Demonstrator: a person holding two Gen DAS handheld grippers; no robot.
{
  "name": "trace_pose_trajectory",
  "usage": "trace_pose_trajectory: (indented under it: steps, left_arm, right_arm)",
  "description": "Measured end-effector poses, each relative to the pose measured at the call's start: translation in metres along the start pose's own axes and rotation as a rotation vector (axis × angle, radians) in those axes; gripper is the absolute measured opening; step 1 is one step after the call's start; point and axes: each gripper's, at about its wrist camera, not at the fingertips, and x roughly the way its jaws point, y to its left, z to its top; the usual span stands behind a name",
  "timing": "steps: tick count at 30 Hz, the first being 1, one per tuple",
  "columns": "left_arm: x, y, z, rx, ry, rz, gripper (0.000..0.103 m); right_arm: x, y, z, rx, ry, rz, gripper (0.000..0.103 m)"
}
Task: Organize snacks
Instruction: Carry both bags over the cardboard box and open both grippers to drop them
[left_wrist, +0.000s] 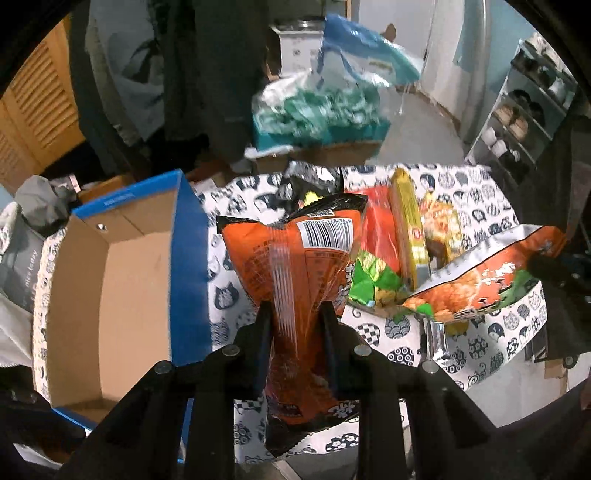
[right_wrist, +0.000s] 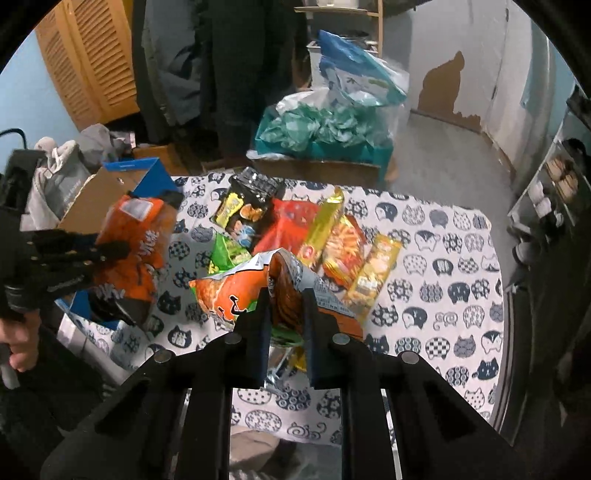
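Covering the table (right_wrist: 436, 258): cat-print cloth, snack pile mid-table, blue cardboard box (left_wrist: 110, 266) at left. Left gripper (left_wrist: 295, 314) clamped on orange chip bag (left_wrist: 295, 266), long axis running away from camera, barcode end far. Right gripper (right_wrist: 286, 299) clamped on orange-green bag (right_wrist: 236, 291), lying crosswise.

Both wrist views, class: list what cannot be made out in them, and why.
- Left view: the orange bag hides its own lower end behind the fingers.
- Right view: the torn bag covers snacks beneath.
- Left view: the box floor is cut off near the bottom edge.
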Motion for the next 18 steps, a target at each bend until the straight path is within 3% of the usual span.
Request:
trace_pose_trajectory:
  steps: [18]
  left_arm:
    - [-0.063, 0.067, 0.016, -0.052, -0.148, 0.074, 0.024]
  right_arm:
    - [-0.022, 0.072, 0.063, -0.094, -0.091, 0.071, 0.014]
